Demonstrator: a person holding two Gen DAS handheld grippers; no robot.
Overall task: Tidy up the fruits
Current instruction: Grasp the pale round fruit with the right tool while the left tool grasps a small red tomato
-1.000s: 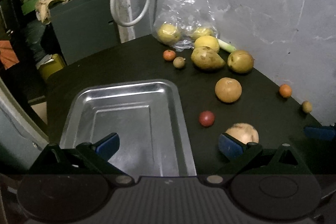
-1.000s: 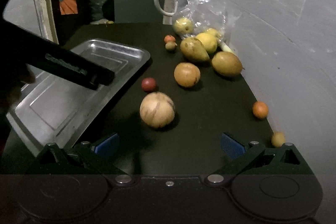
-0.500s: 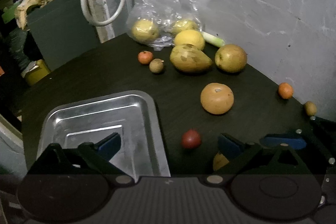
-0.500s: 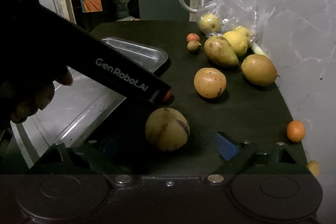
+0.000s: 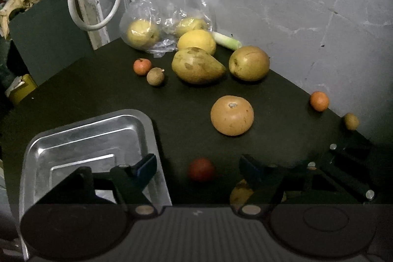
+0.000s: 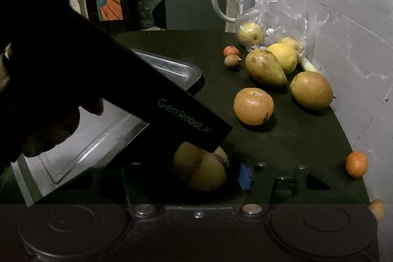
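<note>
Two moves have happened in the last second. My right tongs [image 6: 189, 172] have come forward, so the pale fruit [image 6: 200, 171] that lay well ahead of them now sits between their fingers, low and near the camera. The blue pad on its right stands just beside the skin. The other finger is lost in shadow, so I cannot tell whether these tongs are clenched on it yet or only closing.

My left tongs [image 5: 196, 167] have swung off the tray [image 5: 81, 136] and now stand released, straddling the red fruit [image 5: 201, 170] on the counter [image 5: 184, 100]. Their body crosses right over the pale fruit in the right view.

I judge both first picks are lined up but neither fruit is lifted. The tray holds nothing, and the other fruit lies loose near the wall or in the bag [image 5: 159, 4], so the sorting has barely begun
</note>
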